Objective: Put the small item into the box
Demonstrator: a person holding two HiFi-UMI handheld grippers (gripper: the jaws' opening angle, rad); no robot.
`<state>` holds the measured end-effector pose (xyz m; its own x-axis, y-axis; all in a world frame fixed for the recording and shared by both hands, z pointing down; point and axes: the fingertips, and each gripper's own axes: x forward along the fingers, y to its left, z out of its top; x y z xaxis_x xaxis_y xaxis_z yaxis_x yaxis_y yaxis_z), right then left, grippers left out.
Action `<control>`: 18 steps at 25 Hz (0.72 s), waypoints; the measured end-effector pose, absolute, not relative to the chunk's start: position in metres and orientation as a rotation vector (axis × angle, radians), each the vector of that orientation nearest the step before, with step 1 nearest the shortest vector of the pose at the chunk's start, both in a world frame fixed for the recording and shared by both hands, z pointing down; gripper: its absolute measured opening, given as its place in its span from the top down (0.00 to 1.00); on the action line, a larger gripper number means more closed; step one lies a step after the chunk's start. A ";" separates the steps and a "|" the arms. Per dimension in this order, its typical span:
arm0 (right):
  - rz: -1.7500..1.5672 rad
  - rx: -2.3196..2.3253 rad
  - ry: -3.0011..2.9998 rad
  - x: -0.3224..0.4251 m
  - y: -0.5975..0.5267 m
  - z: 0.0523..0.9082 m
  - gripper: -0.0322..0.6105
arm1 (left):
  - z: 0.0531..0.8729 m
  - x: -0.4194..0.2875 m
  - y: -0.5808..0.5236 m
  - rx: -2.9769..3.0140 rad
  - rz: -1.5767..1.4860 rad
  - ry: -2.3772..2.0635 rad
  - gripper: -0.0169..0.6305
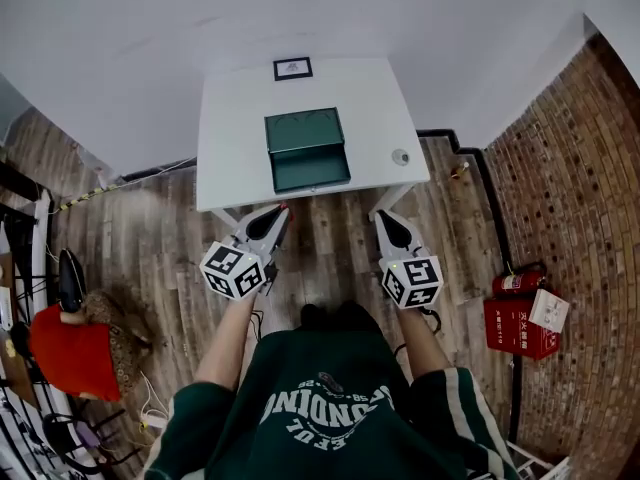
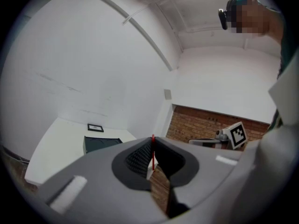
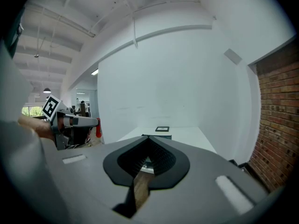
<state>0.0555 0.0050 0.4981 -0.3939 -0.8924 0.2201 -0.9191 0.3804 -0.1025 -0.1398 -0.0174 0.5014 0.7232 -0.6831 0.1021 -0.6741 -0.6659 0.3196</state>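
An open dark green box [image 1: 306, 150] stands on the white table [image 1: 230, 138], lid tilted up at its far side. A small round grey item [image 1: 400, 156] lies on the table to the right of the box. My left gripper [image 1: 283, 209] hangs just off the table's near edge, below the box, shut and empty. My right gripper [image 1: 382, 216] is level with it near the table's right front corner, also shut and empty. In the left gripper view the jaws [image 2: 152, 141] meet, with the box [image 2: 100, 143] beyond. The right gripper's jaws [image 3: 148, 139] meet too.
A small black-framed card [image 1: 292, 68] lies at the table's far edge. The floor is wood planks. A red fire extinguisher and red box [image 1: 520, 323] sit by the brick wall [image 1: 560, 168] on the right. A red bag [image 1: 70, 353] lies at the left.
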 end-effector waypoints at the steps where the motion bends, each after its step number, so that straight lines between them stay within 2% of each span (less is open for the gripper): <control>1: 0.320 1.652 -2.497 0.058 0.001 0.499 0.95 | 0.504 -0.138 -0.022 2.588 -0.034 -1.052 0.87; 11: 0.385 1.587 -2.536 0.078 -0.101 0.524 0.95 | 0.520 -0.113 -0.113 2.557 0.001 -1.095 0.87; 18: 0.380 1.456 -2.619 0.091 -0.202 0.509 0.95 | 0.511 -0.098 -0.191 2.507 -0.002 -1.211 0.87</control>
<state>0.0911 -0.2017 0.5088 -0.5295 -0.8178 0.2254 -0.8482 0.5052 -0.1593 -0.0976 -0.1910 0.5105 0.6333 -0.7590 0.1512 -0.7585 -0.5700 0.3158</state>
